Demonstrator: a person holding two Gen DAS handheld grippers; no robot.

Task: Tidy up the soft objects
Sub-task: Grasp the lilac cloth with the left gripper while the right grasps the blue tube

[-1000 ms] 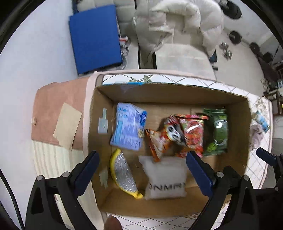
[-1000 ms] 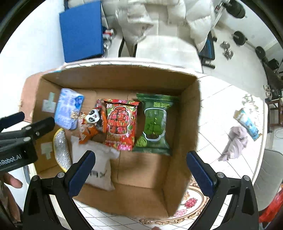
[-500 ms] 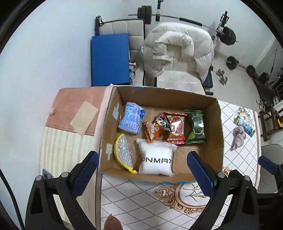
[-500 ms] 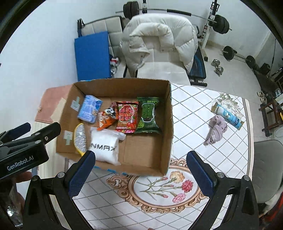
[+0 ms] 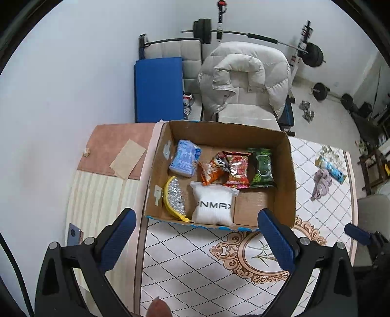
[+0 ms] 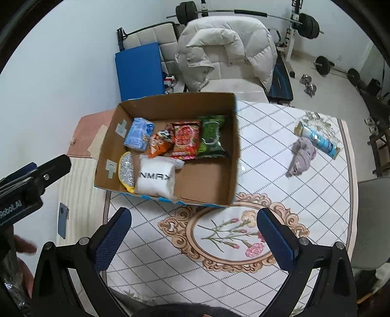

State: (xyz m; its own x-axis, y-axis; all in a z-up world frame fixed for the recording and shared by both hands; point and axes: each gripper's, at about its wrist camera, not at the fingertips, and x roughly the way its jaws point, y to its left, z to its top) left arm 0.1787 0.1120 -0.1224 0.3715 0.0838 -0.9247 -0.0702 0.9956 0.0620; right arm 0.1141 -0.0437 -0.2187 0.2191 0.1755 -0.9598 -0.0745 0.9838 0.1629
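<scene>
Cardboard box (image 6: 234, 151) at the table's far-left edge holds the packed snack packets (image 6: 186, 140) and white pouch (image 6: 156, 179). Purple cloth (image 6: 301, 157) and blue tube packet (image 6: 319, 142) wait near the far-right corner. Your left gripper (image 5: 197, 236) and right gripper (image 6: 192, 234) gape empty, ready to fetch.

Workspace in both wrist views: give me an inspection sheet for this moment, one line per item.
Surface: table under a white patterned cloth with a floral medallion.
Job's things: open cardboard box holding a blue pack, orange snack bag, red snack bag, green snack bag, white pouch and a silver-and-yellow pouch. Outside it, on the cloth: grey cloth and blue tube pack.
Clutter: phone on the striped side surface.
Grippers: left gripper and right gripper, jaws wide apart, both holding nothing, short of the box.
Cables: nothing seen.
Surroundings: white jacket over a chair, blue mat, barbell on a rack.
</scene>
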